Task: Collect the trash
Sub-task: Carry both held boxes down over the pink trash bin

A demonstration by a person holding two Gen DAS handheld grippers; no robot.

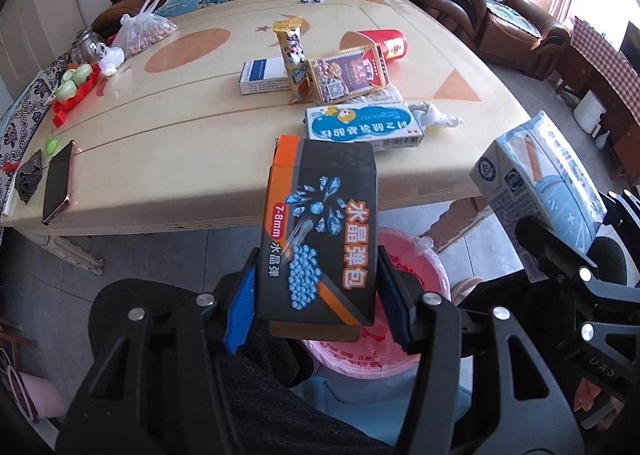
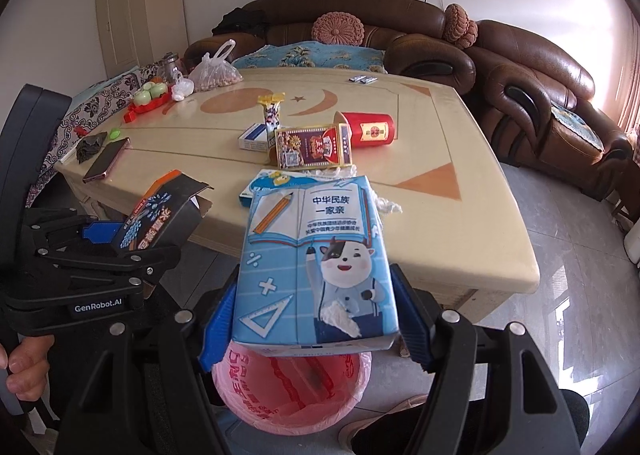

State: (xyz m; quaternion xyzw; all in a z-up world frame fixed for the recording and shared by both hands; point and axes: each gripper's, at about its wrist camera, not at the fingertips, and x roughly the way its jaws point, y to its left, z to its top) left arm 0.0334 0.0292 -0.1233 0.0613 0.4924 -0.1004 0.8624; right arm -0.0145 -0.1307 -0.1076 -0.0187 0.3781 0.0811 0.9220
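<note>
The biggest risk is sitting with the pink-lined round waste bin [image 2: 292, 391] on the floor below the cream stone-topped worktop [image 1: 168, 143]: both loads are hanging over or near its mouth together, so two drops at once could be colliding and bouncing one out onto the tiles. The right gripper [image 2: 316, 319] is holding the pale blue cartoon-printed milk carton [image 2: 316, 255], jaws clamped on its lower sides; the carton is looking about as wide as the opening beneath, so an off-centre release may be catching the liner rim. The left gripper [image 1: 316, 295] is gripping the black-and-orange cardboard box [image 1: 320, 231] low down, its open top flap leaning over the worktop edge. More wrappers and boxes are waiting on the worktop.
</note>
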